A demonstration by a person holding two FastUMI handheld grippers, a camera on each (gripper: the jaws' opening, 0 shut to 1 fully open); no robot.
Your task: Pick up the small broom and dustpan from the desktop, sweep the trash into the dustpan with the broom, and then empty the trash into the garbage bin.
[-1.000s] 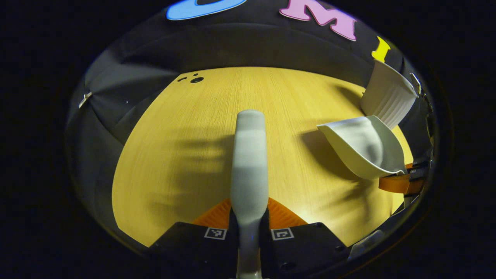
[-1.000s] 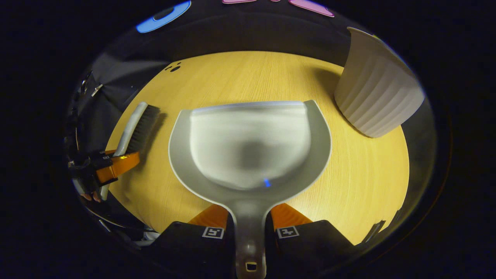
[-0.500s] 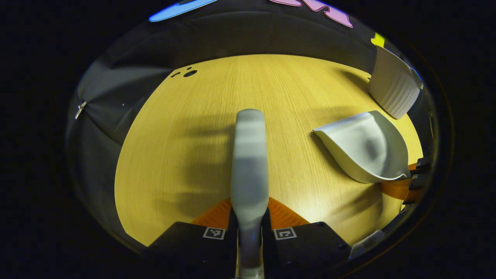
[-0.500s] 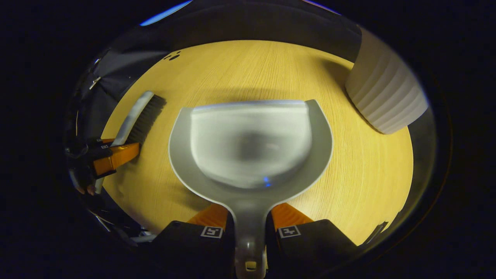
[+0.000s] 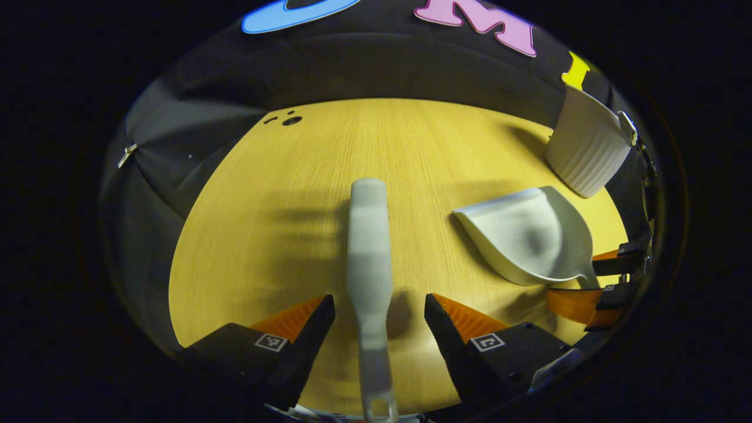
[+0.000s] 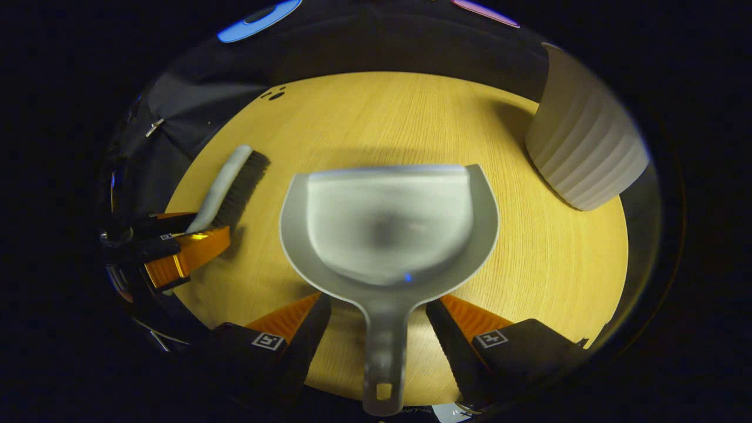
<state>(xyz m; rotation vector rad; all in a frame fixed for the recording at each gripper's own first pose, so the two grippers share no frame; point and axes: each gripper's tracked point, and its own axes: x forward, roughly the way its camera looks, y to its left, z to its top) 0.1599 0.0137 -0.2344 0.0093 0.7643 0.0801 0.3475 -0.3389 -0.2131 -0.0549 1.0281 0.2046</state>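
Your left gripper [image 5: 379, 317] has its 2 fingers spread wide, and the small broom [image 5: 368, 252] lies between them on the wooden desktop [image 5: 282, 235] with clear gaps on both sides of its handle, so neither finger touches it. The broom's pale back faces up and its handle loop sits at the bottom edge of the left gripper view. In the right gripper view you can see the same broom [image 6: 226, 185] from the side, dark bristles turned toward the dustpan, with the left gripper [image 6: 170, 249] around its handle end.

Your right gripper [image 6: 379, 320] is also spread open, its 2 fingers standing apart from the dustpan [image 6: 390, 226] handle that runs between them. The dustpan rests flat on the desktop [image 6: 546, 258], mouth pointing away from you. Its scoop looks bare: you can make out only a soft dark reflection and a tiny blue glint inside, no trash. From the left gripper view the dustpan [image 5: 523, 235] sits to the right of the broom, well apart from it, with the right gripper [image 5: 599, 282] at its handle.

The ribbed white garbage bin [image 6: 581, 153] stands upright at the far right edge of the desktop, near the dustpan but not touching it. You see its outer wall [image 5: 587, 153] from both cameras; its inside is hidden, so you cannot tell what it holds.
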